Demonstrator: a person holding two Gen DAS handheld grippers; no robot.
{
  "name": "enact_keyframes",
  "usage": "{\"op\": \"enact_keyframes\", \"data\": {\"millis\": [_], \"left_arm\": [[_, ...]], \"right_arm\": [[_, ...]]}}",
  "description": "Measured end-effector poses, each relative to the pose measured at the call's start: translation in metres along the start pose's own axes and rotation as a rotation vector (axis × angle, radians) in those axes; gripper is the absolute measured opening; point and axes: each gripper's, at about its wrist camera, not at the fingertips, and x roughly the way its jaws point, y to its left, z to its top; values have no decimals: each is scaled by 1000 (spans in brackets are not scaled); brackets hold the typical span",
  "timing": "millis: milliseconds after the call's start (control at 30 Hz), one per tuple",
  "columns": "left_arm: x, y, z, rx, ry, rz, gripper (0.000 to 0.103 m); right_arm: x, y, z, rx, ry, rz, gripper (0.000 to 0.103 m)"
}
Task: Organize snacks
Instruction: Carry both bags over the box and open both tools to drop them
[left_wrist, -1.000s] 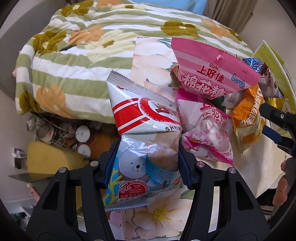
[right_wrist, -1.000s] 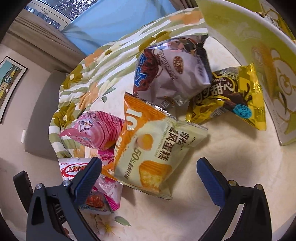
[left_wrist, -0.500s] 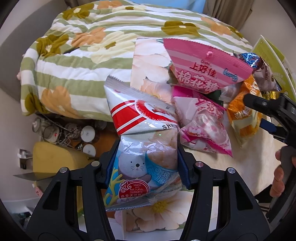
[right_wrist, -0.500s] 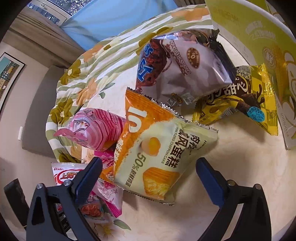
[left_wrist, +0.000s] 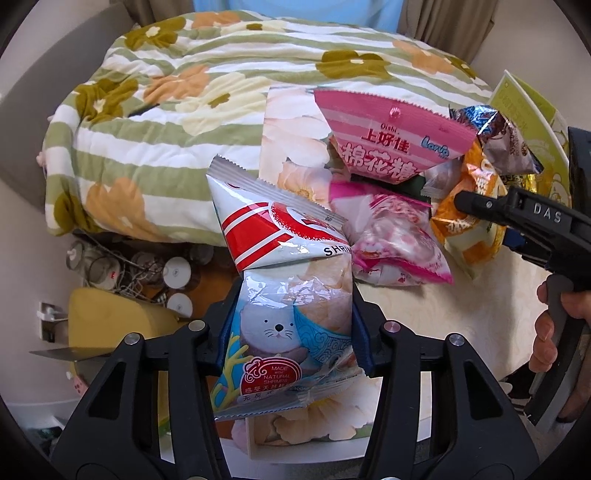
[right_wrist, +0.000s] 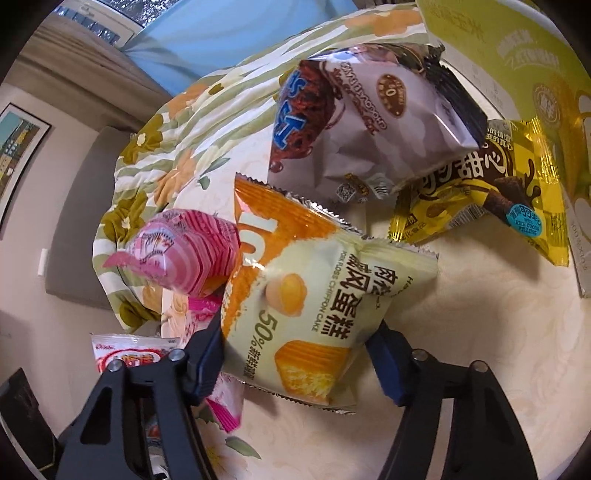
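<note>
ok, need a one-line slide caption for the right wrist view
Right gripper closed on the orange chiffon cake packet, with pink, brown and yellow snack bags around it.

orange cake bag (right_wrist: 314, 295), green-striped floral blanket (left_wrist: 177, 110)

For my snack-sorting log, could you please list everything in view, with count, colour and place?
Shrimp cracker bag: 1, white-red-blue, in left gripper.
Chiffon cake bag: 1, orange-cream, between right fingers.
Pink marshmallow bag: 1, pink, rear of pile.
Pink candy bag: 1, pink-clear, centre of table.
Chocolate cake bag: 1, grey-brown, far side of table.
Yellow foil bag: 1, yellow-brown, beside box.
Green box: 1, yellow-green, right edge.
Floral quilt: 1, green-white, behind table.
Table: 1, cream.
Left gripper: 1, black-blue.
Right gripper: 1, black-blue.
</note>
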Motion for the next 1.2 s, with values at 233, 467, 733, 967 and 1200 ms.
{"op": "enact_keyframes", "data": {"millis": [233, 467, 733, 967, 1200], "left_arm": [[-20, 3, -1, -6, -39, -33, 46], [-55, -2, 3, 17, -112, -67, 46], [-102, -30, 26, 85, -225, -165, 46], [-128, -78, 51, 131, -292, -234, 46], [-142, -153, 76, 149, -337, -296, 46]], "right_arm": [[-18, -2, -10, 2, -16, 8, 64], [-55, 5, -16, -28, -77, 9, 64], [-120, 10, -25, -60, -215, 1, 64], [-177, -3, -17, -90, -339, -42, 64], [-226, -47, 7, -93, -397, -67, 64]]}}
